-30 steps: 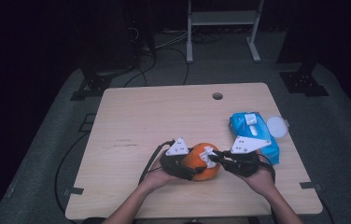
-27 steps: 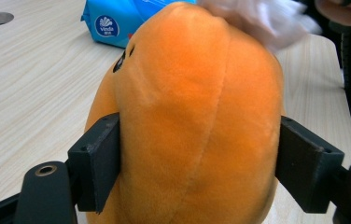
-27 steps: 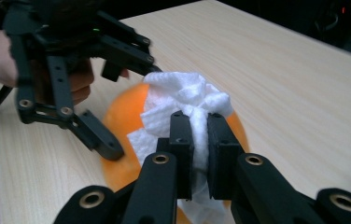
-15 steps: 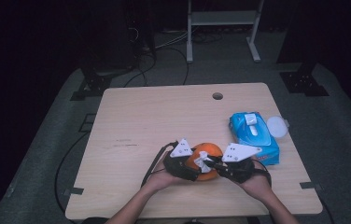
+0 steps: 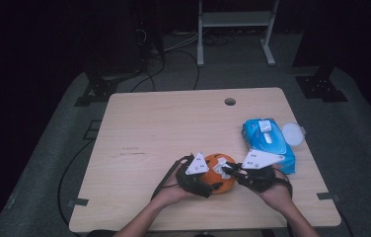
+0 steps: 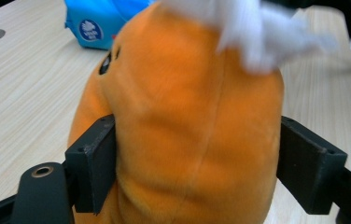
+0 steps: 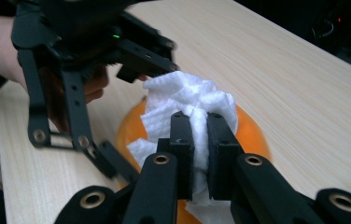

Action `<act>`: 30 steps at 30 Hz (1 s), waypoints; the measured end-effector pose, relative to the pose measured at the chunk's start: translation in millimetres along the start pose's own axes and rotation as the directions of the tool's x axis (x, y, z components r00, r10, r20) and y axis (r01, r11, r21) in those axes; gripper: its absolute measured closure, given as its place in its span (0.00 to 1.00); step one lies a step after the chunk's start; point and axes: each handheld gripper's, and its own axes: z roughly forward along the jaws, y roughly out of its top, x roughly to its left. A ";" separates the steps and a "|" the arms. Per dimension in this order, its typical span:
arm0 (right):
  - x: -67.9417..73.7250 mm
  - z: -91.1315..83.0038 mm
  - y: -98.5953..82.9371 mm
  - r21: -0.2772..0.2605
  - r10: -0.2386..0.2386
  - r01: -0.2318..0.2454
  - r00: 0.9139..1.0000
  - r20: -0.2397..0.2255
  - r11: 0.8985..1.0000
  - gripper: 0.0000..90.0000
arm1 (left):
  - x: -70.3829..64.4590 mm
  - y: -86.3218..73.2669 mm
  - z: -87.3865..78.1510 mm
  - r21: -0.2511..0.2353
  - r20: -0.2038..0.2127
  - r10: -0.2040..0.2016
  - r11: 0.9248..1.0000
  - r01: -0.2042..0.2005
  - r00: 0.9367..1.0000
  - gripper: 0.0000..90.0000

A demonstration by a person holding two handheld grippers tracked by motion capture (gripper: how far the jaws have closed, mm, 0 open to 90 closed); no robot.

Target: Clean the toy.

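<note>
The left claw (image 6: 197, 154) grips the orange plush toy (image 6: 183, 121) on the worktop (image 5: 173, 128); the right claw (image 7: 199, 140) pinches a white wipe (image 7: 187, 100) (crumpled) against its top.

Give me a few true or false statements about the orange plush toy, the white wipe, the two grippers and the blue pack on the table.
1. The left gripper clamps the orange plush toy between its jaws. True.
2. The right gripper is open and holds nothing. False: it is shut on a white wipe.
3. The wipe is pressed on top of the toy. True.
4. The blue pack lies at the table's left edge. False: it lies near the right edge.
5. The toy sits on top of the blue pack. False: it rests on the table beside it.
</note>
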 end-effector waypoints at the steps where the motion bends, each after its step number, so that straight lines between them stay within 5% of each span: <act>1: 1.2 0.7 1.4 0.002 -0.004 0.004 1.000 0.006 1.000 0.91 | 0.4 -0.4 -0.7 -0.002 0.000 0.000 1.000 0.000 1.000 0.24; 7: -28.1 -8.5 -8.2 -0.016 0.096 -0.095 0.994 0.048 0.995 0.91 | 3.5 -2.6 -0.4 -0.031 0.014 -0.009 0.999 0.009 1.000 0.25; 10: -35.6 -10.5 -13.6 -0.001 0.139 -0.139 0.990 0.020 0.990 0.91 | -3.6 0.3 2.8 -0.012 0.008 0.042 0.999 -0.042 0.999 0.25; 15: -17.9 -3.0 1.1 0.000 0.069 -0.069 0.997 -0.027 0.998 0.91 | -8.7 1.1 4.6 0.003 0.002 0.092 0.996 -0.092 0.996 0.23; 17: -20.4 -1.0 1.8 0.005 0.064 -0.064 0.998 -0.016 0.998 0.91 | -5.3 0.5 3.4 -0.007 0.001 0.063 0.998 -0.063 0.998 0.24; 22: -42.6 -6.6 -16.7 0.002 0.159 -0.159 0.987 0.006 0.987 0.91 | 5.0 -2.1 1.4 -0.039 0.018 -0.019 0.999 0.019 1.000 0.26; 26: -50.1 -7.4 -31.3 0.038 0.190 -0.191 0.982 0.023 0.981 0.91 | 15.6 -6.0 -2.8 -0.064 0.040 -0.091 0.994 0.094 0.995 0.26; 30: -43.1 -6.9 -25.2 0.029 0.182 -0.182 0.983 0.007 0.983 0.91 | 19.8 -6.9 -3.2 -0.079 0.036 -0.140 0.987 0.142 0.990 0.26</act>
